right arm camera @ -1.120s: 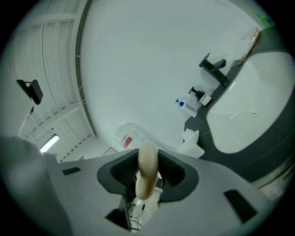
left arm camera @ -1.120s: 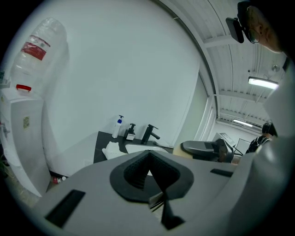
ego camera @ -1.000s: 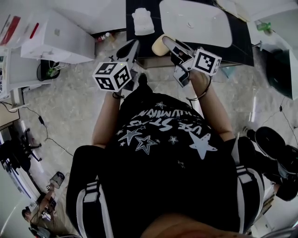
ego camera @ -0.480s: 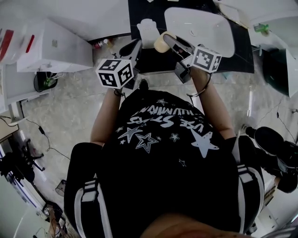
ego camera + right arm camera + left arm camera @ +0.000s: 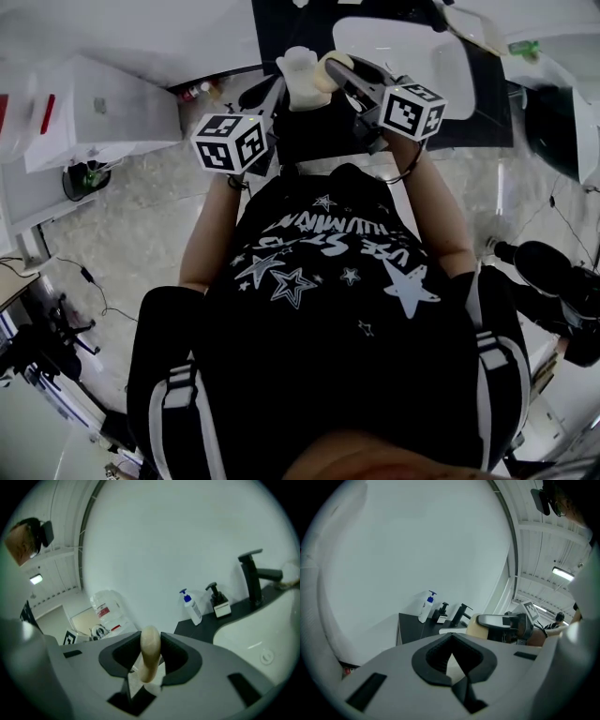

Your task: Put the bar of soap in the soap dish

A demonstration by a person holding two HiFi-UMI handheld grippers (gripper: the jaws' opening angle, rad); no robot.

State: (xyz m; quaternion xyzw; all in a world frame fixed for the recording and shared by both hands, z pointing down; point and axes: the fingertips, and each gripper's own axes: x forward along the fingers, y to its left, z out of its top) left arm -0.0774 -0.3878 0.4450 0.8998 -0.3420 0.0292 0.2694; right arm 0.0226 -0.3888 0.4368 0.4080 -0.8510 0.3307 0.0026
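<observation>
The dark tabletop (image 5: pixel 272 28) fills the top of the head view, and a big white sink (image 5: pixel 422 52) sits in it. The right tool (image 5: pixel 337 70) reaches in at top middle and squeezes the bar of soap (image 5: pixel 150 651) tight. The left tool (image 5: pixel 270 94), just to its left, is pinched closed on nothing. Between their tips lies the white soap dish (image 5: pixel 300 73). The pale soap is up by the dish's right edge.

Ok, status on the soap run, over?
Right tool clamped on bar of soap. Left tool shut, empty, beside soap dish. Soap right next to dish, not in it. Nothing between them.
</observation>
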